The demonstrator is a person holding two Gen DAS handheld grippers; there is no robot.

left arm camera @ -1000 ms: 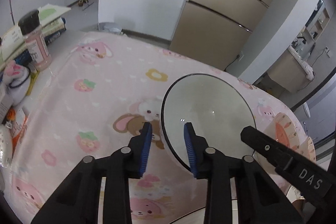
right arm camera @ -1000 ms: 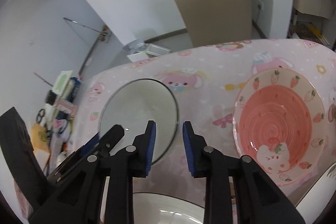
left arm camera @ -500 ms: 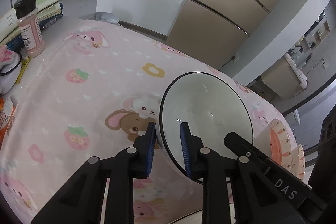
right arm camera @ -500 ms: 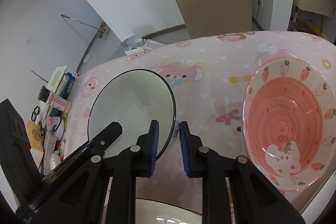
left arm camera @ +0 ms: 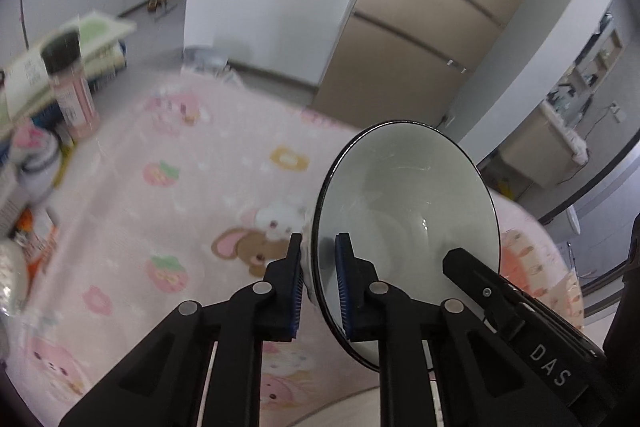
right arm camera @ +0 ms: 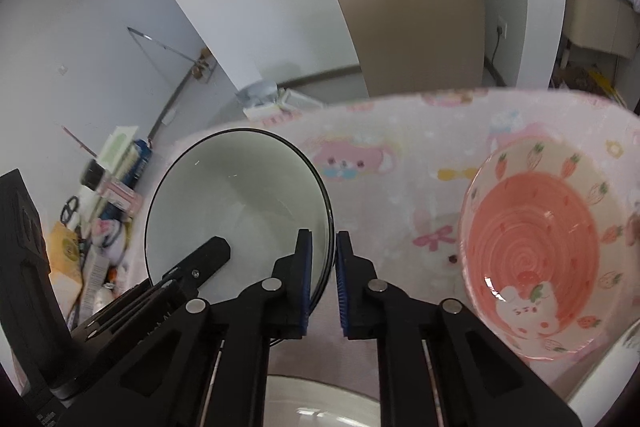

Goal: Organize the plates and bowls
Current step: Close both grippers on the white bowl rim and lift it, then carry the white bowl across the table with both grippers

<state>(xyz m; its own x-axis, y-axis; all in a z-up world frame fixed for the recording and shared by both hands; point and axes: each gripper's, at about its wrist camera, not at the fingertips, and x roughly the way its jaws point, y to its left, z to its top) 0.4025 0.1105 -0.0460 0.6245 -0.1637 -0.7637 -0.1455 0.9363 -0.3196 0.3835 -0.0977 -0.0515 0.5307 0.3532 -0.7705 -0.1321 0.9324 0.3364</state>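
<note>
The white bowl with the dark rim (left arm camera: 404, 195) sits pinched between both tools: the left gripper (left arm camera: 318, 283) has its jaws narrowing onto the bowl's left wall, one blue pad outside and one inside the rim, while the right gripper (right arm camera: 322, 281) has its jaws closed to a slim gap on the opposite wall, the dark rim running between its pads. The bowl looks tipped, its mouth turned toward the cameras rather than straight up, and the desk under the pink cartoon tablecloth (left arm camera: 192, 195) lies beyond and below both sets of jaws. To the right of the right jaws rests the pink strawberry bowl (right arm camera: 536, 251), clear of the pads, and just under both grippers, at the near edge, shows the curve of a white plate (right arm camera: 320, 403). Far to the left of the left jaws stand a pink spice shaker (left arm camera: 70, 87) and stacked books (left arm camera: 72, 39), well apart from the work. The step in hand appears to be a two-sided lift of this bowl, probably toward a stack. To do it well, both grips should be firm before rising, the two hands should move together at one pace so the glazed wall does not twist or slip, and the bowl should be levelled before it nests anywhere
</note>
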